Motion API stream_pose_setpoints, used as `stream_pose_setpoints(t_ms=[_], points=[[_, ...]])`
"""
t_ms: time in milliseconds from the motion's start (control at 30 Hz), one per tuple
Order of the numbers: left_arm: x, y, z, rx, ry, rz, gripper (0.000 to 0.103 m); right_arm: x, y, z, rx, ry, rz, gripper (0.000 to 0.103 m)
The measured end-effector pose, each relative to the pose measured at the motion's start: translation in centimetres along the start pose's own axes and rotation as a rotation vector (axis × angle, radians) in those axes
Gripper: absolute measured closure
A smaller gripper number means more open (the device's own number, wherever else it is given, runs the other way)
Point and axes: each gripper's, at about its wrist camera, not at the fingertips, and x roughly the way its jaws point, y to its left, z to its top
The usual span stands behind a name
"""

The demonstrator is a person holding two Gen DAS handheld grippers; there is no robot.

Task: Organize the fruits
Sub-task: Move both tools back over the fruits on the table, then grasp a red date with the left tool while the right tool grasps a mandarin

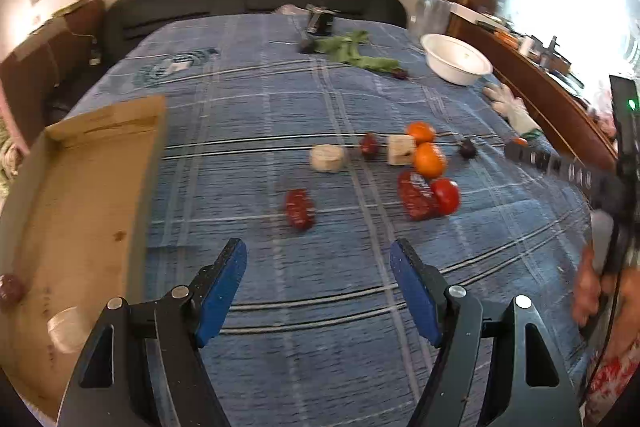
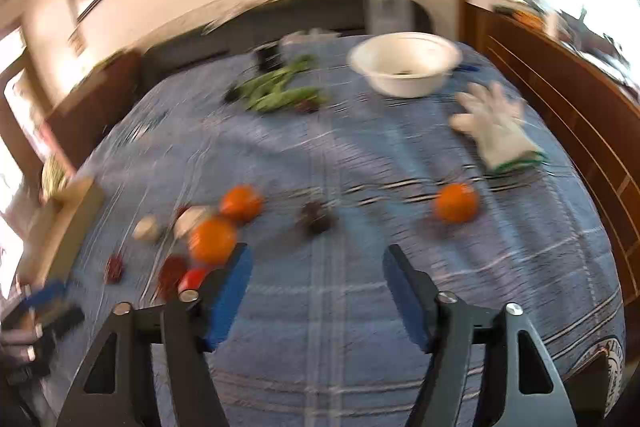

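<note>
My left gripper [image 1: 318,261] is open and empty above the blue checked cloth [image 1: 320,307]. Ahead of it lie a dark red fruit [image 1: 299,209], a pale round piece [image 1: 327,157], a pale cube [image 1: 400,149], two oranges [image 1: 429,159], a red tomato [image 1: 446,195] and a larger dark red fruit [image 1: 416,195]. My right gripper [image 2: 316,267] is open and empty; its view is blurred. An orange [image 2: 456,202] lies ahead to its right, two oranges [image 2: 212,239] to its left, a dark fruit [image 2: 316,217] between.
A cardboard box [image 1: 80,211] at left holds a dark fruit [image 1: 11,289] and a pale piece [image 1: 66,327]. A white bowl [image 1: 456,59], green leaves [image 1: 352,51] and a white glove [image 1: 512,107] lie farther back. A wooden edge runs along the right.
</note>
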Motion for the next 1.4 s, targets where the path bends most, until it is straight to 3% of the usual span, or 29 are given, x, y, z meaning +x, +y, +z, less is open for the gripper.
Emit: stream_pose_setpoints(t_ms=[100,233,367,533,667,733,967,1167,1233,1267,1300,1400], points=[[0.7,-1.2,0.4,0.031,-0.003,-0.038,0.04,-0.4,-4.1,1.0,0.136,-0.021,-0.015,0.037],[2.4,-2.8,1.1,0.061,0.014,-0.079,0.046,0.0,-6.8,1.6,0.209,-0.014,-0.036,0.038],[4.0,-3.5,1.9,0.061,0.032,-0.097,0.047,1.2,-6.5,2.1,0.175,-0.009,-0.065,0.039],[5.9,-4.3,2.6,0.065,0.055,-0.119,0.055,3.2,-7.0,2.9,0.15,0.012,-0.16,0.04],[7.4,-5.2,2.9,0.072,0.079,-0.137,0.062,4.6,-7.9,3.0,0.165,0.042,-0.174,0.051],[7.9,-5.6,3.1,0.082,0.078,-0.131,0.062,5.0,-8.1,2.8,0.165,0.055,-0.178,0.06],[8.6,-4.8,3.9,0.03,0.056,-0.165,0.062,5.1,-7.9,2.7,0.152,0.043,-0.179,0.07],[9.0,-4.5,4.5,0.019,0.034,-0.228,0.045,5.1,-7.7,2.6,0.144,0.036,-0.187,0.07],[9.1,-4.8,4.5,0.04,0.035,-0.221,0.046,5.1,-7.7,2.6,0.146,0.036,-0.184,0.07],[9.1,-5.1,4.4,0.06,0.034,-0.209,0.057,5.1,-7.7,2.6,0.145,0.035,-0.185,0.07],[9.0,-5.4,4.3,0.077,0.031,-0.2,0.059,5.1,-7.7,2.6,0.145,0.035,-0.185,0.071],[8.4,-5.9,3.9,0.108,0.003,-0.19,0.059,4.9,-7.7,2.5,0.144,0.025,-0.179,0.071]])
